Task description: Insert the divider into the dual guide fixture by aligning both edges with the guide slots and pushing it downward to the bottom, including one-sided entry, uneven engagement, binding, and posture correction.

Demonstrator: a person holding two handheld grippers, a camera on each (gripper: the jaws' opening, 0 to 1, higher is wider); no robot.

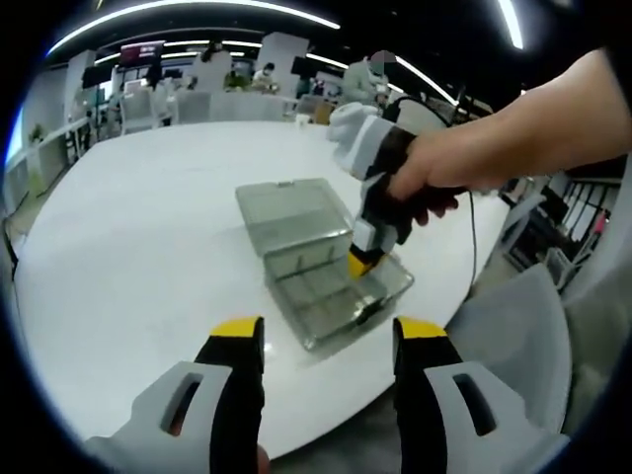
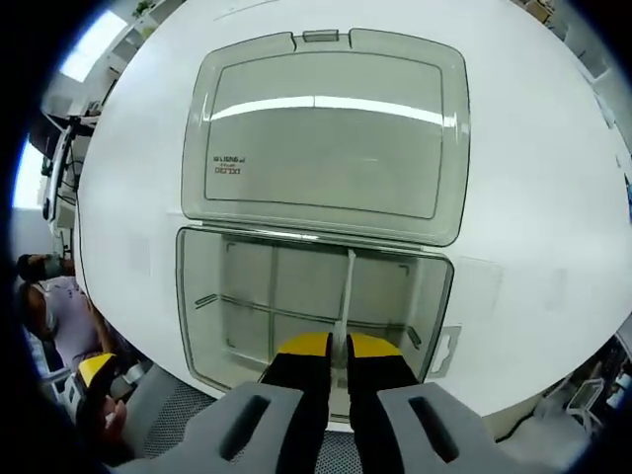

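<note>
Two yellow-tipped fingers (image 2: 308, 345) pinching divider (image 2: 347, 291) inside box (image 2: 197, 296).

Lighting: bright, even, from long ceiling strip lights (image 1: 197, 8) that curve across the top of the left gripper view.

Glare: a white band of reflected strip light crosses the open lid (image 2: 326, 138) in the right gripper view. The white table (image 1: 128, 247) reads near blown-out in both views.

Shadows: soft and faint; a pale shadow sits under the clear box (image 1: 321, 272) on the table.

Distortion: strong fisheye bending; table edge and ceiling lines bow toward the edges.

Focus: centre fairly sharp in the right gripper view. The left gripper view is softer overall, the background room hazy, the person's hand (image 1: 434, 178) slightly blurred.
</note>
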